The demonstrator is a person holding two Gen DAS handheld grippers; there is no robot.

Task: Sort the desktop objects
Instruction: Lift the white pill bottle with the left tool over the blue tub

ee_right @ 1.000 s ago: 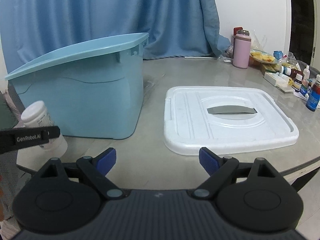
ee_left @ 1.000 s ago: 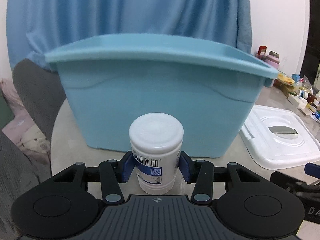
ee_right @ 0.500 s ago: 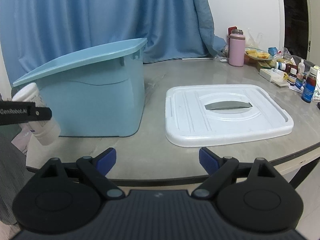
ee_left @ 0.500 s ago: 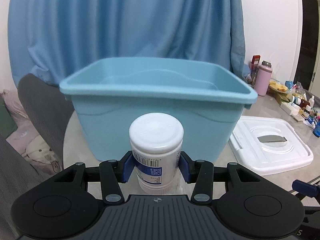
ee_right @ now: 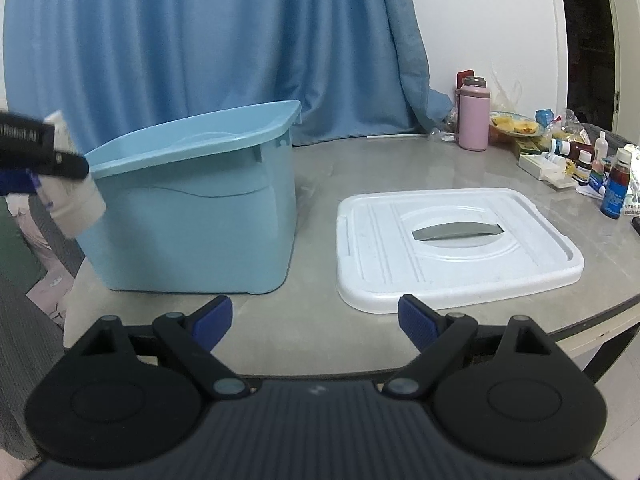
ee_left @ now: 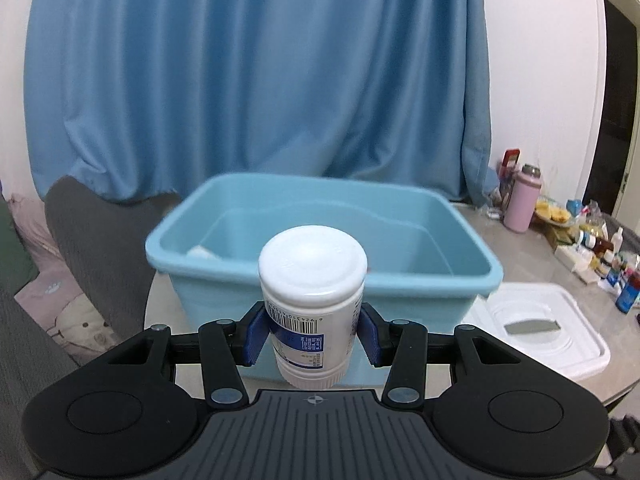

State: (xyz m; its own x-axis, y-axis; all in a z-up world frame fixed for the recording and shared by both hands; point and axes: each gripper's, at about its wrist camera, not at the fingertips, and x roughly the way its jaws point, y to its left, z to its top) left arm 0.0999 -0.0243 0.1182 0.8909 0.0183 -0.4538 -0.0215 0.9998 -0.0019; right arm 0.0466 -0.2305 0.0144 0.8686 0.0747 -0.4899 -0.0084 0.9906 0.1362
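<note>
My left gripper [ee_left: 311, 334] is shut on a white pill bottle [ee_left: 313, 304] with a blue label and a barcode, held upright in the air in front of the light blue bin [ee_left: 472, 280]. The bin's inside shows from above, with something white [ee_left: 202, 252] lying at its left. In the right wrist view the same bottle [ee_right: 76, 200] hangs at the far left, beside the bin [ee_right: 200, 216], and part of the left gripper crosses it. My right gripper [ee_right: 315, 322] stands open above the table's front edge, nothing between its blue pads.
The bin's white lid [ee_right: 456, 244] lies flat on the grey table [ee_right: 380, 168] to the right. A pink flask [ee_right: 473, 122], small bottles [ee_right: 614, 192] and snacks crowd the far right edge. A blue curtain [ee_left: 256, 80] hangs behind; a grey chair [ee_left: 96, 248] stands left.
My left gripper has risen with the bottle, so the bin's rim has dropped in view and its inside now shows. The right gripper has barely moved and stays open.
</note>
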